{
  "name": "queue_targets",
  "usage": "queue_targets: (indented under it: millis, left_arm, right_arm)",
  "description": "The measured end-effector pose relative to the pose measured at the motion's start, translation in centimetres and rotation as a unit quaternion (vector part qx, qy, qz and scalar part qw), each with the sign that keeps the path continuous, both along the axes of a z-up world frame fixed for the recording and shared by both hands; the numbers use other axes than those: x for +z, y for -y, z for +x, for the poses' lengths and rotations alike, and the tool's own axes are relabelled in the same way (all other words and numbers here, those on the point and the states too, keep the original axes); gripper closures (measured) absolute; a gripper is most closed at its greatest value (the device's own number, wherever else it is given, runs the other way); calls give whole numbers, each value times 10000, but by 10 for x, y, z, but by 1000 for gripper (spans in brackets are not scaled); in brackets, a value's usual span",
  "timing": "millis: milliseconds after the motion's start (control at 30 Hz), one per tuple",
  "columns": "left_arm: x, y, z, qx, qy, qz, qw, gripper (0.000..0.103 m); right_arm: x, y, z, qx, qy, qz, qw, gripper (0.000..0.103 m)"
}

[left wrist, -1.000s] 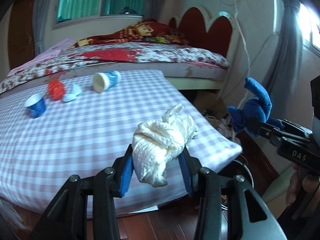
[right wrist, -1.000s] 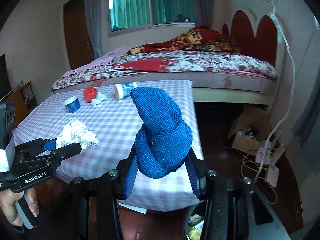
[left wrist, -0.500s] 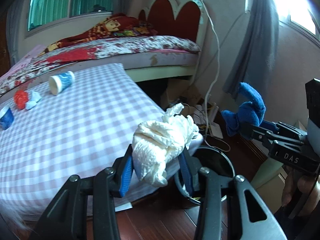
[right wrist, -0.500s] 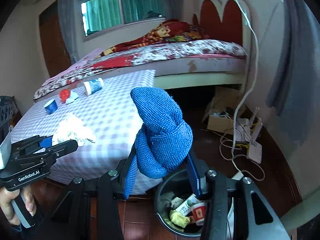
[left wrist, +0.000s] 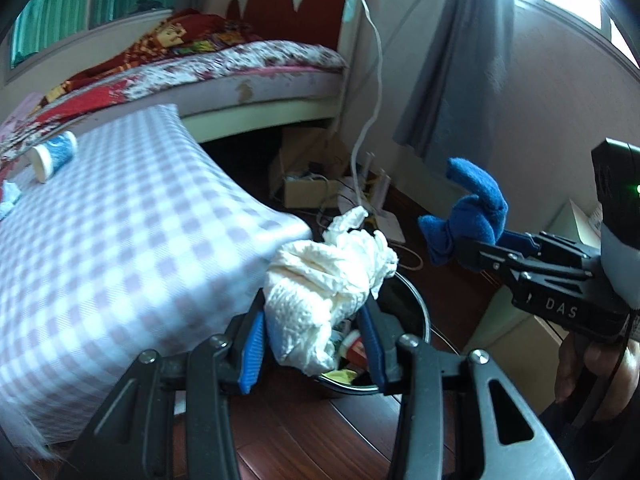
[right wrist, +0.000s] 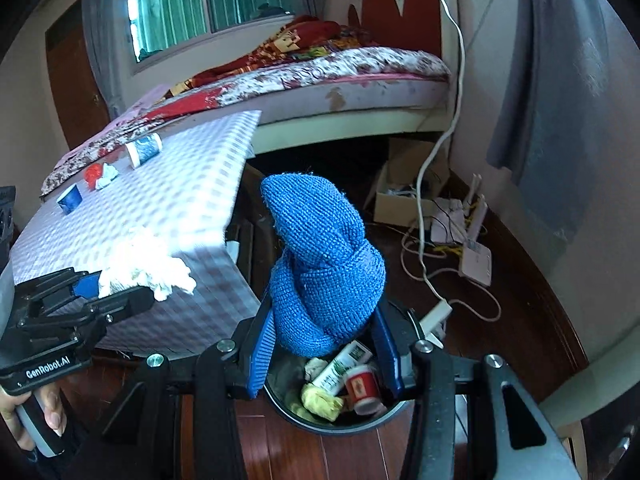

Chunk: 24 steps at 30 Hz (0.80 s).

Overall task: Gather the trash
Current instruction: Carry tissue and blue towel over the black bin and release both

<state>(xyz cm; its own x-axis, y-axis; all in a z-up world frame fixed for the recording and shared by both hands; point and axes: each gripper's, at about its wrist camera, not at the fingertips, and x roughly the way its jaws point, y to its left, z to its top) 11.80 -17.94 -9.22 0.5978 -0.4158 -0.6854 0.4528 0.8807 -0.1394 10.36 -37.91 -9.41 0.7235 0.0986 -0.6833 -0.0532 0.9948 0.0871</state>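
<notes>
Two grippers, both loaded, both over the black trash bin (right wrist: 404, 410) on the wooden floor (right wrist: 280, 452) off the table's corner. Left gripper (left wrist: 316, 340): blue pads clamped on a crumpled white paper wad (left wrist: 328, 280); the wad hangs above the bin's rim and blocks most of the bin in the left view, only a sliver of contents visible under it. Right gripper (right wrist: 324, 348): pads clamped on a knotted blue cloth (right wrist: 324, 264), lower end of the knot just above the bin's mouth. Bin near edge is cut off behind the right gripper's fingers; inside I can make out a white bottle (right wrist: 342, 364), a red-and-white cup (right wrist: 362, 388), a yellow crumple (right wrist: 320, 400), the rest too dark to tell. Checked tablecloth (right wrist: 168, 208) is motion-blurred. On it, far end: a tipped blue-white paper cup (right wrist: 144, 150), a red wad (right wrist: 93, 174) with a pale scrap touching it, an upright blue cup (right wrist: 70, 199). In the left view only the tipped cup is clear, other items cut off at the frame edge. Person's hands show only partly, fingers on each handle at the frame edges.
</notes>
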Motion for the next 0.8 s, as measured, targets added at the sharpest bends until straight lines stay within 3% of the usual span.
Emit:
queue_targets:
  millis: [333, 800]
  left_arm:
    - [-28, 37, 1, -369, -320, 22, 9988, 59]
    - [-73, 55, 32, -262, -850, 145, 9959, 59]
  right_arm:
    - [-31, 23, -13, -68, -439, -140, 9989, 56]
    - [-88, 24, 24, 332, -1070, -293, 9933, 56]
